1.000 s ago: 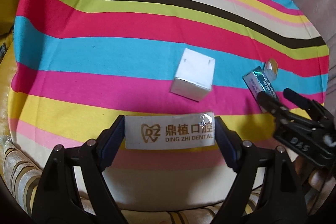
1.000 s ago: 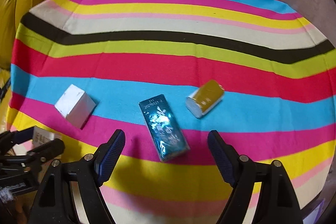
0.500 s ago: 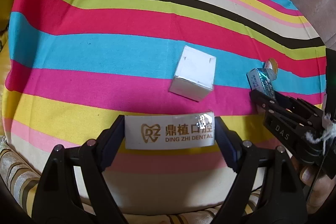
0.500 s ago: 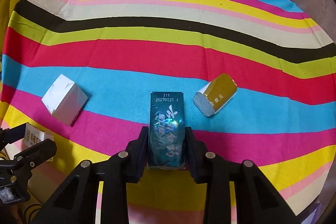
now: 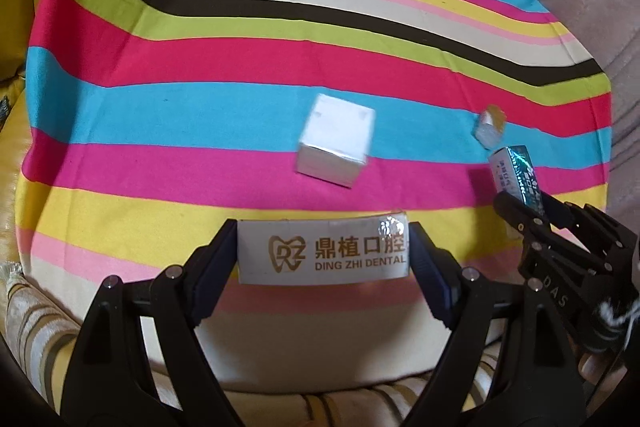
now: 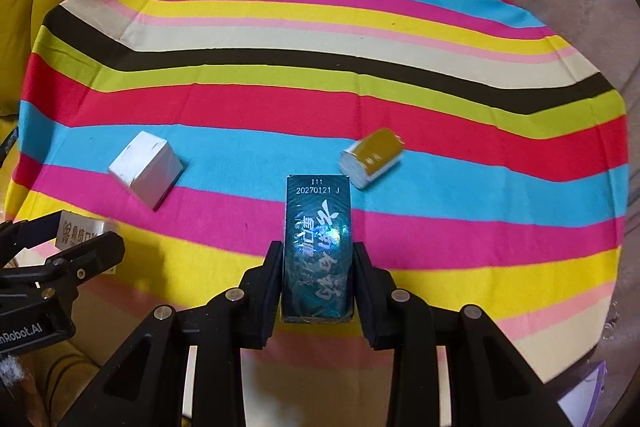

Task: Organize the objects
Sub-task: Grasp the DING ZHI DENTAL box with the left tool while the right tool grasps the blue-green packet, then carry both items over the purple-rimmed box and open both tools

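**Both grippers now hold a box above the striped cloth**

Since a second ago, the right gripper [image 6: 316, 279] has closed its jaws around the dark teal box [image 6: 317, 247], which then lay loose and slanted on the cloth between wide-spread jaws. The box now sits straight between the pads, pinched on its two long sides. Its long axis runs directly away from the gripper, with the printed date at the far end. From the left wrist view it looks tilted up off the cloth, though contact at its far end cannot be ruled out.

The left gripper [image 5: 322, 255] stands wide, its pads pressed on the two short ends of a white dental box [image 5: 323, 251]. That box lies crosswise, its long axis running from pad to pad.

Two things remain on the striped cloth [image 6: 280, 99]. A white cube box [image 6: 146, 169] lies nearer the left gripper, ahead of it. A small yellow packet [image 6: 372, 157] lies just beyond the teal box's far end, to its right, nearer the right gripper. Neither is touched.
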`<state>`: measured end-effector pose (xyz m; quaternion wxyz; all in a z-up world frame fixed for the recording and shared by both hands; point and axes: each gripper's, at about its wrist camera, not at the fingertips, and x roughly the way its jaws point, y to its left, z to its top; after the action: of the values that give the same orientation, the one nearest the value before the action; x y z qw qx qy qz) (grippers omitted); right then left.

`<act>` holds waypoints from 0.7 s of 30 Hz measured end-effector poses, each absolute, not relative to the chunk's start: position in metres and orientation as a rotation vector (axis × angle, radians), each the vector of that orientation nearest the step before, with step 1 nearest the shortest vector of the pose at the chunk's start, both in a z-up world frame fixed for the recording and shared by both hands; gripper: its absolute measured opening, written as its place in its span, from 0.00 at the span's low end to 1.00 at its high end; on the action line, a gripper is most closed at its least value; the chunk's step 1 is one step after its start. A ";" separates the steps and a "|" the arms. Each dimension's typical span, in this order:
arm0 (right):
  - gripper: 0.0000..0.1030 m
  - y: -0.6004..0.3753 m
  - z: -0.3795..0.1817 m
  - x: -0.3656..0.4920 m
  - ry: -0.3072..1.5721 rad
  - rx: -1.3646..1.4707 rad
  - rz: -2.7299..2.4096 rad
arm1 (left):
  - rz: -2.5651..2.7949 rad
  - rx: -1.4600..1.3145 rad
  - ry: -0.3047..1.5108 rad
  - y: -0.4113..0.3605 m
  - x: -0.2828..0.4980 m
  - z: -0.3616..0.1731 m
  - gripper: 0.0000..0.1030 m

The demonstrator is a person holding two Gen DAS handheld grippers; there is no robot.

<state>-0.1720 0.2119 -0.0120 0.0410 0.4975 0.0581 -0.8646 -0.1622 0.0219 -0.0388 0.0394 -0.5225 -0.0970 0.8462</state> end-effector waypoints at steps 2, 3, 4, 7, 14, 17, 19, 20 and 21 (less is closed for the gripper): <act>0.33 0.216 -0.008 -0.161 0.165 1.517 -2.659 | 2.579 -1.586 -0.281 0.030 -0.156 -0.034 0.82; 0.33 0.219 -0.007 -0.157 0.158 1.517 -2.665 | 2.571 -1.579 -0.277 0.033 -0.155 -0.032 0.82; 0.33 0.223 -0.005 -0.151 0.150 1.518 -2.672 | 2.561 -1.567 -0.269 0.039 -0.152 -0.030 0.82; 0.33 0.235 0.000 -0.134 0.115 1.519 -2.694 | 2.548 -1.534 -0.232 0.052 -0.144 -0.021 0.82; 0.33 0.275 0.009 -0.093 0.032 1.542 -2.753 | 2.476 -1.497 -0.144 0.090 -0.127 -0.009 0.82; 0.33 0.292 0.011 -0.075 0.004 1.561 -2.774 | 2.431 -1.476 -0.083 0.117 -0.118 -0.004 0.82; 0.33 0.306 0.013 -0.060 -0.021 1.573 -2.792 | 2.398 -1.461 -0.040 0.135 -0.111 -0.001 0.82; 0.33 0.311 0.014 -0.054 -0.031 1.578 -2.799 | 2.378 -1.453 -0.021 0.144 -0.108 0.001 0.82; 0.33 0.315 0.014 -0.050 -0.039 1.582 -2.806 | 2.355 -1.446 0.001 0.155 -0.104 0.003 0.82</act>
<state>-0.0504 0.3150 0.0136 -0.0400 0.4908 -0.0122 -0.8703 -0.1041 0.1552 0.0025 0.1878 -0.5140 0.0005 0.8370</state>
